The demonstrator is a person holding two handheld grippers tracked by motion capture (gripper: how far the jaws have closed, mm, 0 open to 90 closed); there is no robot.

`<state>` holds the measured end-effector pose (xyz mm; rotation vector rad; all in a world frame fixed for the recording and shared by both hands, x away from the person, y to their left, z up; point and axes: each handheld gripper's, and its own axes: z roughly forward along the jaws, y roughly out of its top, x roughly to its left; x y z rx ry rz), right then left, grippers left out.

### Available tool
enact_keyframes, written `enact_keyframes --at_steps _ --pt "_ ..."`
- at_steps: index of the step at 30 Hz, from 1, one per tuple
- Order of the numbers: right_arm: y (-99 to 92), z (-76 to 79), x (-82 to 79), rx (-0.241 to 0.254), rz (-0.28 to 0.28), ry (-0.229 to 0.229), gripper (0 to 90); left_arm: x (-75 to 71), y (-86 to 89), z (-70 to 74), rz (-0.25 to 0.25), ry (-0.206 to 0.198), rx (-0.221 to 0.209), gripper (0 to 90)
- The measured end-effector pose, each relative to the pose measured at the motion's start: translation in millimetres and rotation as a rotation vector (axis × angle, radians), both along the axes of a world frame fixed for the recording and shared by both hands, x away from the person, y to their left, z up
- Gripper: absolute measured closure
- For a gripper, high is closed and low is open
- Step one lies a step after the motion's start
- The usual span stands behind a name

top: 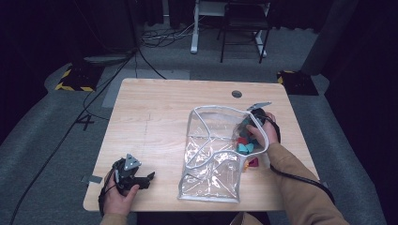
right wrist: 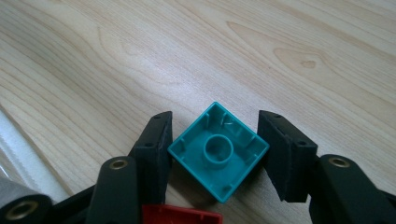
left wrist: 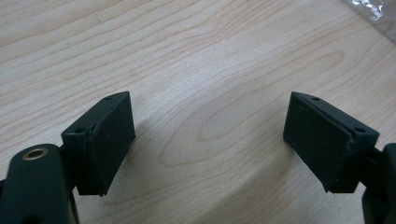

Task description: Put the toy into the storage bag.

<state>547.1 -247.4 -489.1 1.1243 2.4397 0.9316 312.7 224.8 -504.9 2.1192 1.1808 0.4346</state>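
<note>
The right tool [right wrist: 215, 154] pinches a teal block [right wrist: 218, 151] by two opposite corners, hollow underside facing the camera, a red block [right wrist: 180, 215] just behind. Both lie near the bench's [top: 155, 112] right edge, beside the clear plastic bag [top: 213, 154]. The bag's opening lies toward the bench's far edge from the block. The left tool [left wrist: 210, 140], spread and empty, rests near the front left corner, well apart.

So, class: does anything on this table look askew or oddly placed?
The teal block lies upside down, hollow side up, turned cornerwise between the right hand-held gripper's jaws. The clear bag is crumpled.
</note>
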Motion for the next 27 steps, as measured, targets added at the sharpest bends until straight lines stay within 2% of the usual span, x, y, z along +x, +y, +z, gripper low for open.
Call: enact_keyframes --at_steps 5,9,27 --pt "-4.0 1.6 -2.0 0.003 -0.011 -0.004 47.6 0.1 0.1 0.1 -0.001 0.001 0.002 16.7" --pt "-8.6 12.0 -8.2 0.016 -0.005 -0.021 47.6 1.0 0.3 0.1 -0.004 -0.001 0.003 16.6" --pt "-17.6 76.1 -41.9 0.064 0.044 -0.095 47.6 3.1 0.2 -0.1 -0.011 0.004 -0.003 16.1"
